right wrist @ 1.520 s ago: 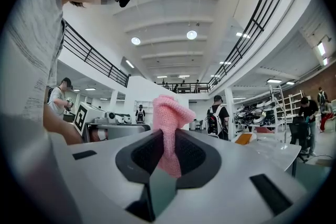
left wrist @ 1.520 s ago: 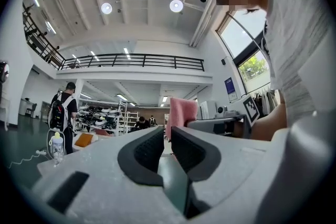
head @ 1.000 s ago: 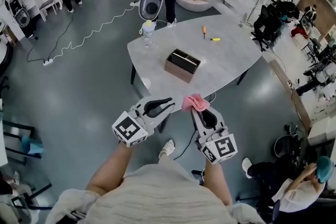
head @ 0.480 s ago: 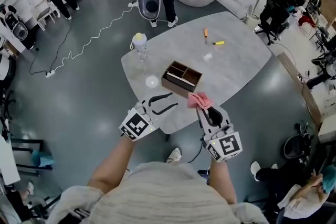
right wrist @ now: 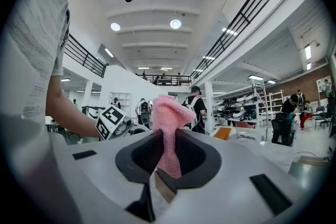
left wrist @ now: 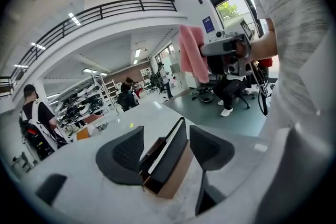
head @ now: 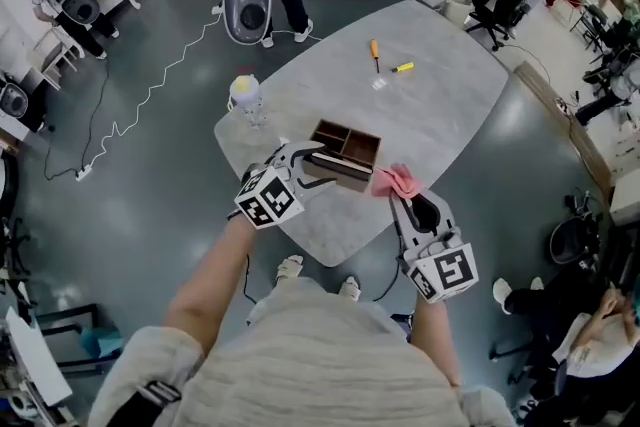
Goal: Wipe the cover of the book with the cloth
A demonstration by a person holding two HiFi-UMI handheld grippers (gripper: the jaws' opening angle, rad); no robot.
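Observation:
A dark-covered book [left wrist: 173, 147] stands on edge in a brown wooden box [head: 345, 153] near the front of the grey table [head: 420, 110]. My left gripper [head: 308, 163] reaches the box's left end. Its jaws are opening, and in the left gripper view [left wrist: 167, 148] they stand on either side of the book without pressing it. My right gripper [head: 407, 198] hovers just right of the box, shut on a pink cloth [head: 398, 179]. The cloth [right wrist: 170, 113] sticks up from between the pads.
A water bottle [head: 246, 95] stands at the table's left edge. An orange screwdriver [head: 375, 50] and a yellow marker [head: 402, 67] lie at the far side. A white robot [head: 245, 10] and people stand beyond the table. Office chairs are at the far right.
Both grippers have moved forward from off the table's near edge to the box. The left jaws have gone from nearly shut to wide around the book. The right still holds the cloth.

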